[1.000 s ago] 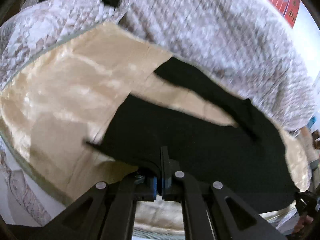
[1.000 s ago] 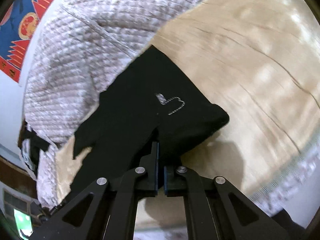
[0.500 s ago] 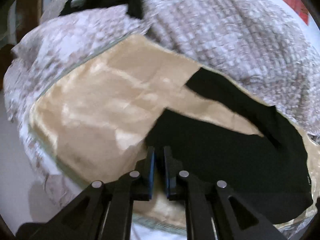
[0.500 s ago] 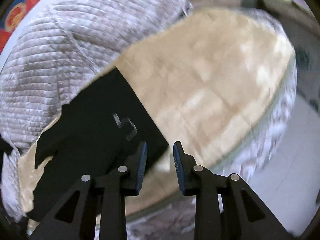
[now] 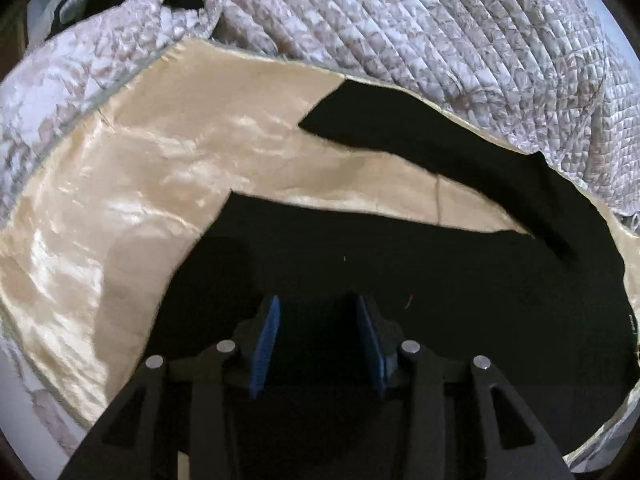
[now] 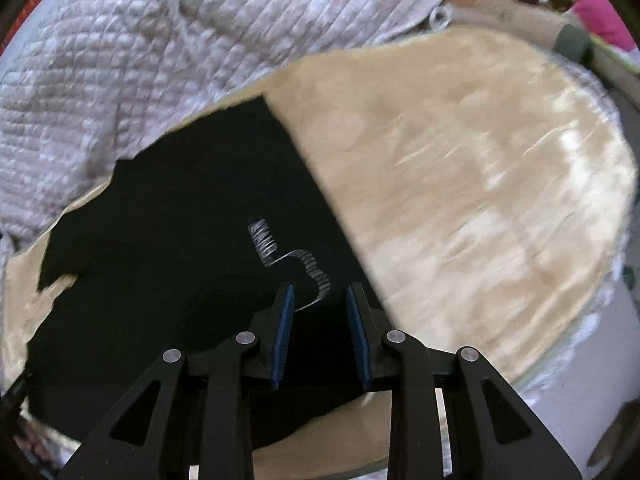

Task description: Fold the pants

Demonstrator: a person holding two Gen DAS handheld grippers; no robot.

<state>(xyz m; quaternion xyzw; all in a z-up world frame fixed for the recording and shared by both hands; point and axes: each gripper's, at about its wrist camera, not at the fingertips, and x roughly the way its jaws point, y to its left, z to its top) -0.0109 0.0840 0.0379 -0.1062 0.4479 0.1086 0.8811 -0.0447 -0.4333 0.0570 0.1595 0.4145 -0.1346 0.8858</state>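
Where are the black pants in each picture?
Left wrist view: the pants fill the lower middle and right, with one leg reaching up toward the quilt.
Right wrist view: the pants lie at lower left, with a white squiggle.
Shared landmark: the quilt, along the top in both.

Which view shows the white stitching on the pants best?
Right wrist: the stitching sits in plain view on the black pants, just ahead of the claw. Left wrist shows only plain black pants, no stitching.

Both claws angle steeply downward: the left claw [image 5: 316,312], jaws just opened wider, grips nothing; the right claw [image 6: 319,300], jaws parted after opening, also holds nothing between its blue pads [image 6: 283,332].
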